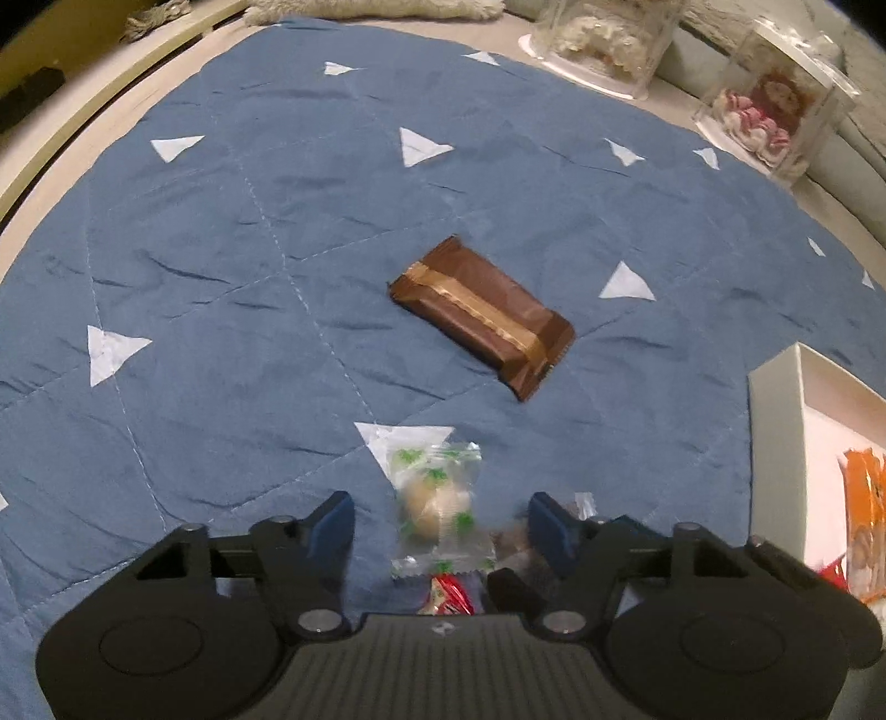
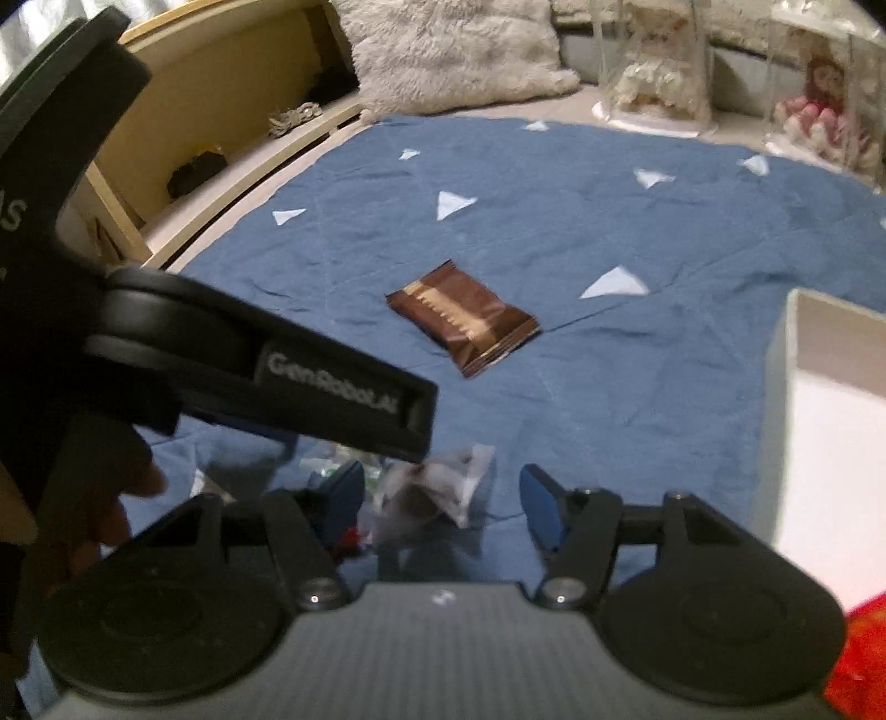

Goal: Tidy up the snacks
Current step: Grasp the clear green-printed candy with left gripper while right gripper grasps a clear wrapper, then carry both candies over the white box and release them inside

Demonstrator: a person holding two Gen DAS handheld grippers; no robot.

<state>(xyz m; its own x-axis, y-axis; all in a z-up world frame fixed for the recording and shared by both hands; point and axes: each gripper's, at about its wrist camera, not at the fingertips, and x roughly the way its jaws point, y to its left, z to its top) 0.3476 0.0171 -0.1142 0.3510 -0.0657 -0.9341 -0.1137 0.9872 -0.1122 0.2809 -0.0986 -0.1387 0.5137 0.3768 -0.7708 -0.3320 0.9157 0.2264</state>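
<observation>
A blue quilted cloth with pale triangles [image 1: 277, 232] covers the soft surface here, a fluffy grey cushion [image 2: 448, 50] at twelve o'clock and clear plastic doll cases [image 1: 775, 116] up at one o'clock. Off at three o'clock sits the white cardboard box [image 1: 775, 399], and there's already something in it: an orange snack packet [image 1: 864, 498] shows inside from the left wrist view, with a red wrapper just peeking at the bottom corner of the right wrist view. So the sorting looks underway, not finished.

Plenty left on the cloth! The dark brown foil-wrapped bar with a gold stripe [image 1: 482, 315] lies dead centre, well apart from the box, untouched. Closer in, the left claw [image 1: 440, 523] stands with its blue pads apart, straddling a clear wrapper with green print holding a pale round sweet [image 1: 437, 498]; pads beside it, not pinching. A small red-wrapped sweet [image 1: 448, 595] lies just under the claw body at six o'clock.

Over on the right, the right claw [image 2: 440, 495] is spread apart too, a clear-and-white wrapper with a dark sweet inside [image 2: 437, 493] between its fingers, blurred, so contact is hard to call. By my reckoning at least four pieces remain to be boxed, nearest ones first.
</observation>
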